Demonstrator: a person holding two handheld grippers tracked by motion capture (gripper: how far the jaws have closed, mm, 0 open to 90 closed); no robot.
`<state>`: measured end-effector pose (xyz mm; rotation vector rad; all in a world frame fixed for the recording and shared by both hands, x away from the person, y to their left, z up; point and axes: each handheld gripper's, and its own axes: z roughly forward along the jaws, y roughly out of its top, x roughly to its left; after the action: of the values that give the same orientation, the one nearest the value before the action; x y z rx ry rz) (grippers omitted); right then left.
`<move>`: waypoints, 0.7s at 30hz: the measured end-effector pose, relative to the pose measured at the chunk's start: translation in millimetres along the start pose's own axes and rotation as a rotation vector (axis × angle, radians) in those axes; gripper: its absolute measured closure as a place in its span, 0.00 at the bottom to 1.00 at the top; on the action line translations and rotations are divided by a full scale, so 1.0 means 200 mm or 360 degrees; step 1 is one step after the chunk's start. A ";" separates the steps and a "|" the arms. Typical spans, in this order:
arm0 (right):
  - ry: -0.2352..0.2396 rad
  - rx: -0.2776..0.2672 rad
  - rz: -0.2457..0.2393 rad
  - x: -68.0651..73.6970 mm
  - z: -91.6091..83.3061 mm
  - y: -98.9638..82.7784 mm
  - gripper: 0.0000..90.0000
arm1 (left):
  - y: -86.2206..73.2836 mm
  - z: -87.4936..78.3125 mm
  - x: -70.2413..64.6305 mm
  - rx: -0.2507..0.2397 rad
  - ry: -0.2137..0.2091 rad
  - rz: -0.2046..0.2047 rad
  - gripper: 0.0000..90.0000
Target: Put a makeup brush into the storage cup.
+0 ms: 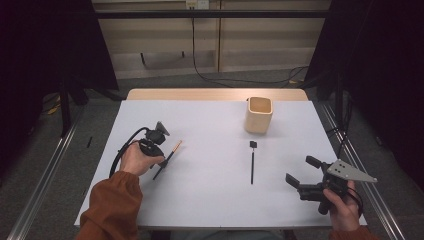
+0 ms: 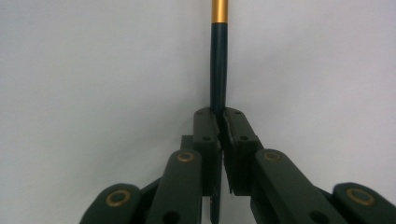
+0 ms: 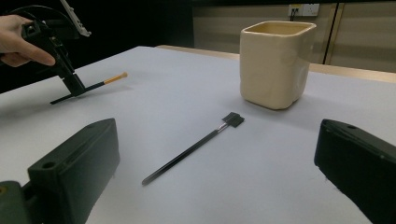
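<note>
A thin dark brush with a gold ferrule point(image 1: 171, 152) point(image 2: 218, 56) point(image 3: 100, 85) lies on the white table sheet point(image 1: 210, 190). My left gripper point(image 1: 161, 159) point(image 2: 220, 116) point(image 3: 74, 86) points down and is shut on its handle. A second black brush with a flat dark head point(image 1: 252, 162) point(image 3: 196, 147) lies near the table's middle. Behind it stands a cream square cup point(image 1: 259, 115) point(image 3: 274, 63), upright and empty-looking. My right gripper point(image 1: 299, 175) point(image 3: 215, 186) hovers open at the front right, aimed at the black brush.
The white sheet's front edge point(image 1: 225, 226) runs close to the person's orange sleeve point(image 1: 112, 205). Bare wooden tabletop point(image 1: 215, 94) shows behind the sheet. Cables trail on the floor beyond.
</note>
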<state>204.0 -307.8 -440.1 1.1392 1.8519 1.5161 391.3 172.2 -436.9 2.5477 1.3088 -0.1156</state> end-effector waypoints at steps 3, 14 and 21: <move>-0.0001 -0.0005 0.0006 0.00 0.00 0.00 0.00 | -0.01 -0.02 0.01 -0.0065 -0.0017 0.0012 0.94; -0.0002 -0.0008 0.0007 0.00 0.00 0.00 0.00 | -0.07 -0.08 0.02 -0.0389 -0.0011 0.0054 0.94; 0.0000 -0.0006 0.0008 0.00 0.00 0.00 0.00 | -0.12 -0.10 0.04 -0.0549 -0.0031 0.0028 0.94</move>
<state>204.2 -307.9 -440.0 1.1430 1.8465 1.5218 376.3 197.3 -424.1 2.2596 1.1823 0.0827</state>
